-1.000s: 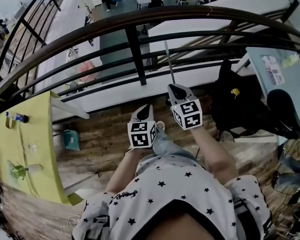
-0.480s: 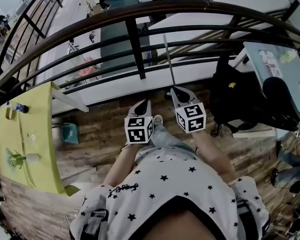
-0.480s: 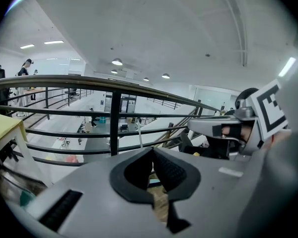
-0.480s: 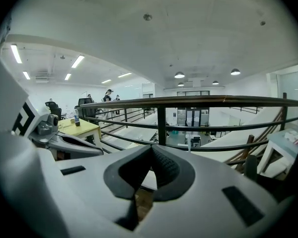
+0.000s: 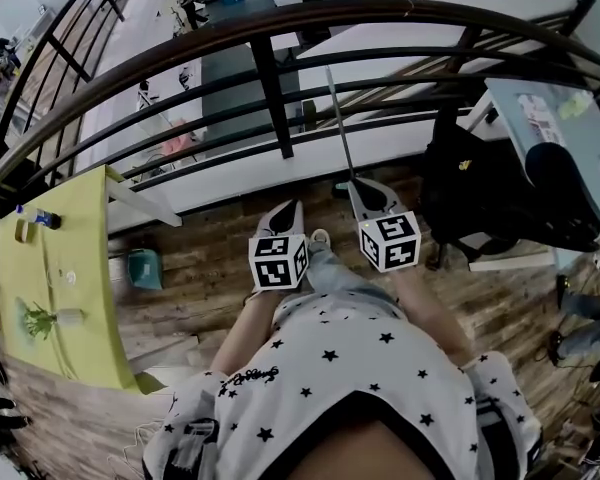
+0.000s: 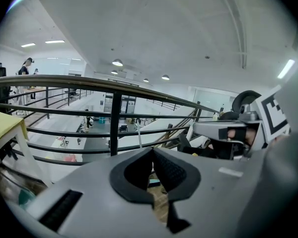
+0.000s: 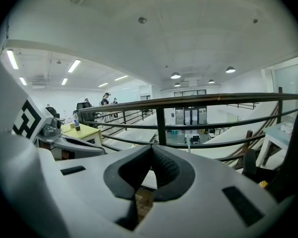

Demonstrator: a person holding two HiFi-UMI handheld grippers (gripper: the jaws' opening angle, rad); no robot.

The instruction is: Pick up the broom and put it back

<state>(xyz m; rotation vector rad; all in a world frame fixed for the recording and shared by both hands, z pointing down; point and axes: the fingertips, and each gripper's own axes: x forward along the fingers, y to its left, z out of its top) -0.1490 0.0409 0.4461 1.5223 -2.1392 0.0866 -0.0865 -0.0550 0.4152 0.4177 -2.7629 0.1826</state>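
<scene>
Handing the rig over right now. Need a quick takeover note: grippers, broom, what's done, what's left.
Left hand-held gripper: shut, empty, held out in front of the body.
Right hand-held gripper: shut, empty. Its tip sits just under the lower visible end of the pole; contact cannot be told.
Broom: only a thin pole shows, probably its handle, standing at the railing straight ahead. Its head is hidden.
Done: nothing visible; the broom is not picked up.
Left: open a gripper, take the handle, lift it, put it back.
</scene>
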